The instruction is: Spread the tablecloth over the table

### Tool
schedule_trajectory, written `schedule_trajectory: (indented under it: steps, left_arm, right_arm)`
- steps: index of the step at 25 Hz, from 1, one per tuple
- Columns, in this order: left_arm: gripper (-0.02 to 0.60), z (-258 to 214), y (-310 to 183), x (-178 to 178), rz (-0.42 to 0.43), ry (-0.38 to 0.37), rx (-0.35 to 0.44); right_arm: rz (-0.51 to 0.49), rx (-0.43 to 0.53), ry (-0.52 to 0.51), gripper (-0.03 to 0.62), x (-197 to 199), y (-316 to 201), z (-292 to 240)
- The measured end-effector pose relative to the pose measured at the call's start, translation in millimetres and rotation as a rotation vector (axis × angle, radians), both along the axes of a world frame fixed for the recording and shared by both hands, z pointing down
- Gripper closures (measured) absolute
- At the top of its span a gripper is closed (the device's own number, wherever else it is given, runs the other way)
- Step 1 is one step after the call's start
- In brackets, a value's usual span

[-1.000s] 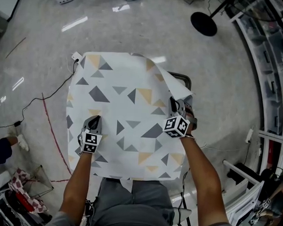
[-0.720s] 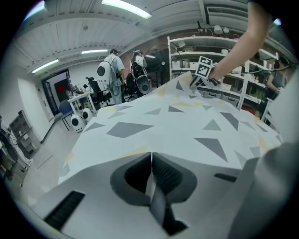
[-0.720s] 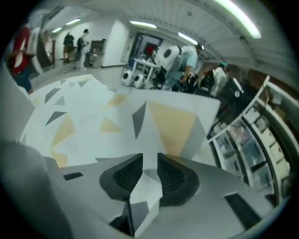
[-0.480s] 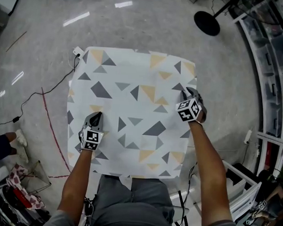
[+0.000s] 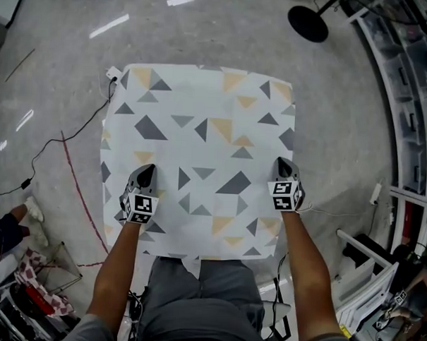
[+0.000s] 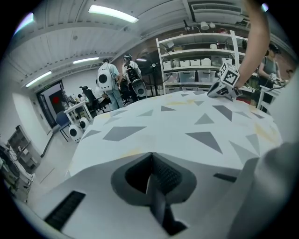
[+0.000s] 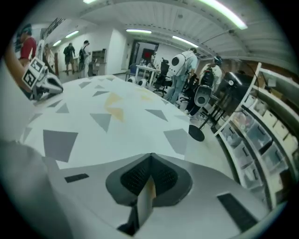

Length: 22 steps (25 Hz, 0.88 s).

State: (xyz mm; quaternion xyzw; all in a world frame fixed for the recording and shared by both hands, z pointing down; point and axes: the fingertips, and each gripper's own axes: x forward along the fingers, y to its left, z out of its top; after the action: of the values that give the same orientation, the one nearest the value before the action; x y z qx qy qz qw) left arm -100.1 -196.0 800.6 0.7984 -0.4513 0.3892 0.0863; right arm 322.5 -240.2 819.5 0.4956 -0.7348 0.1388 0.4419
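Both tongs are seen clamped on the tablecloth (image 5: 200, 151). The left tongs (image 5: 147, 172) are shut on a thin raised fold near its left edge. The right tongs (image 5: 284, 164), whose jaws have just been closing, are pinched on a fold near its right edge. The tablecloth, white and printed with grey and yellow triangles, is laid flat across the table, which is wholly hidden beneath it. Its near edge is reached by the person's lap. Around it a glossy grey floor (image 5: 62, 68) is seen, crossed on the left by a black cable (image 5: 66, 149) and a red line (image 5: 81, 210). A round black stand base (image 5: 308, 23) is placed beyond the far right corner, and shelving (image 5: 408, 90) is ranged along the right.
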Motion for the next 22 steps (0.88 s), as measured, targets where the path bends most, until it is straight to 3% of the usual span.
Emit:
schedule_trajectory:
  steps: [4,5,7,9,12,14,15,16,19,22]
  left_arm:
    - [0.583,0.8,2.1,1.1,0.008,0.011,-0.013]
    - [0.583,0.7,1.6,1.1,0.01,0.014,-0.014]
    - [0.583,0.8,1.2,0.7,0.015,0.017,-0.01]
    - [0.583,1.1,2.1,0.7,0.023,0.014,-0.004]
    - [0.583,0.8,3.9,1.6,0.037,0.006,0.004]
    - [0.583,0.6,6.0,2.5,0.042,0.005,0.003]
    - [0.583,0.7,7.4,3.1,0.043,0.005,0.001]
    - [0.582,0.8,8.9,3.6,0.045,0.005,-0.001]
    - [0.583,0.8,14.0,4.4,0.049,0.004,-0.005]
    - [0.583,1.5,18.6,7.6,0.06,0.008,-0.008]
  right_arm:
    - [0.234,0.013,-0.224,0.562,26.2,14.5,-10.7]
    - [0.312,0.021,-0.247,0.53,39.5,21.2,-13.4]
    - [0.452,0.017,-0.293,0.41,64.0,43.1,-12.3]
    - [0.537,-0.032,-0.405,0.342,72.8,69.7,-3.1]
    - [0.607,-0.115,-0.599,0.361,69.5,93.8,6.7]
    - [0.578,-0.138,-0.595,0.398,62.1,97.1,6.2]
    - [0.542,-0.151,-0.551,0.447,56.9,98.1,6.4]
    - [0.507,-0.169,-0.483,0.572,52.9,100.9,8.6]
    - [0.473,-0.265,-0.312,0.586,53.8,130.1,28.1]
    - [0.512,-0.309,-0.306,0.586,56.1,167.7,35.1]
